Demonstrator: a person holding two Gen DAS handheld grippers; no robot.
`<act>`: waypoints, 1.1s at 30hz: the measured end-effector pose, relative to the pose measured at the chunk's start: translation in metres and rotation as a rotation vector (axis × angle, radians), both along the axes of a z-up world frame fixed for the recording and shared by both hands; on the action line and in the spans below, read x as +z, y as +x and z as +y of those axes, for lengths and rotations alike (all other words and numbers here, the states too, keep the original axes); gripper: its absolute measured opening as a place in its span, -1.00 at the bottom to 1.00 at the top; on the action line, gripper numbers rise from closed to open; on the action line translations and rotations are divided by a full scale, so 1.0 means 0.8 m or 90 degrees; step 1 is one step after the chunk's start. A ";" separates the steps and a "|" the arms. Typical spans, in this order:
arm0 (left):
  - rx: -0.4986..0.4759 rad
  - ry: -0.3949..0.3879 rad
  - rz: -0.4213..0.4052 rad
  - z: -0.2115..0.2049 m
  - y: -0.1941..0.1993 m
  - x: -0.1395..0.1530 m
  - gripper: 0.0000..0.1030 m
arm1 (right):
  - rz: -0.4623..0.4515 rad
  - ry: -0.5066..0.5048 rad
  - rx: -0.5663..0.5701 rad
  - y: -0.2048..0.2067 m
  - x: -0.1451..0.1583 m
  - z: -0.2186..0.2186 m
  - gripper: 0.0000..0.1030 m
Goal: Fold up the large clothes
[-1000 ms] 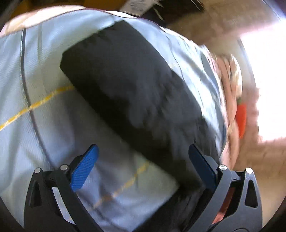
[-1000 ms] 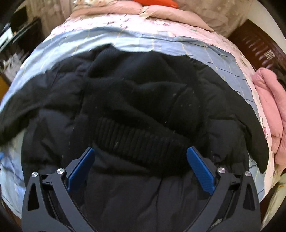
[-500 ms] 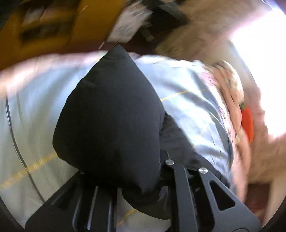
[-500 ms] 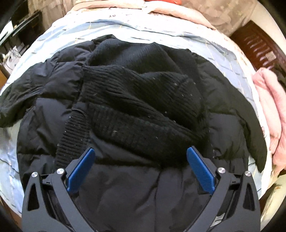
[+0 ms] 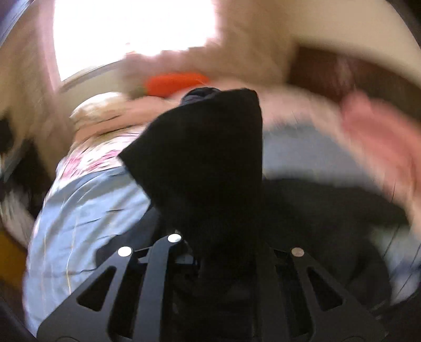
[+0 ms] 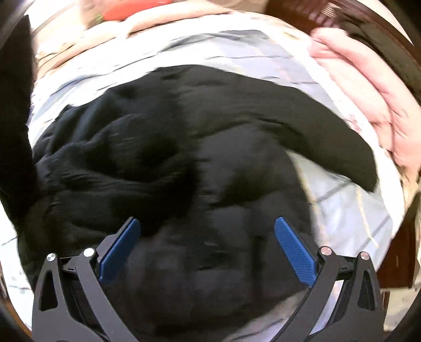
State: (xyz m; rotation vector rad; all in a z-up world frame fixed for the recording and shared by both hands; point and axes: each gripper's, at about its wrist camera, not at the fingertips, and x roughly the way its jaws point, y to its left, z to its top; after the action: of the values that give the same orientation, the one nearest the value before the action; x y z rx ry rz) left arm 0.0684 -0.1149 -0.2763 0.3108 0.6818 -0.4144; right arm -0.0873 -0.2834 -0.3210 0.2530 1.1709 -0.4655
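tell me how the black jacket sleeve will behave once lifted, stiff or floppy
Probably floppy: the sleeve clamped in the left tongs bends and drapes rather than standing straight. Likely light for its bulk, since the jacket looks puffy and quilted. Its shell may be smooth, so it could slip.

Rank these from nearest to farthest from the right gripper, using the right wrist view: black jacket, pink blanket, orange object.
1. Black jacket: directly under and ahead of the open right gripper, spread on the light blue sheet.
2. Pink blanket: bunched at the upper right, beyond the jacket's sleeve.
3. Orange object: at the far top left edge, past the sheet.
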 end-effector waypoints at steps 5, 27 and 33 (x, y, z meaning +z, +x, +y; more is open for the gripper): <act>-0.043 0.186 0.033 -0.098 -0.029 -0.132 -0.66 | 0.016 -0.002 -0.068 -0.042 0.000 -0.067 0.97; 0.384 -0.127 0.255 0.298 0.091 -0.141 0.96 | -0.094 0.005 0.201 0.149 0.034 0.159 0.97; 0.416 -0.227 0.316 0.292 0.071 -0.226 0.96 | -0.137 0.066 0.308 0.203 0.004 0.234 0.97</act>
State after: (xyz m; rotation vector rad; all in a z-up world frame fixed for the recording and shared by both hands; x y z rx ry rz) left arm 0.1256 0.1188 -0.4574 -0.3694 1.1232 0.0280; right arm 0.0747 -0.0963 -0.3181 0.0985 1.0033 0.0481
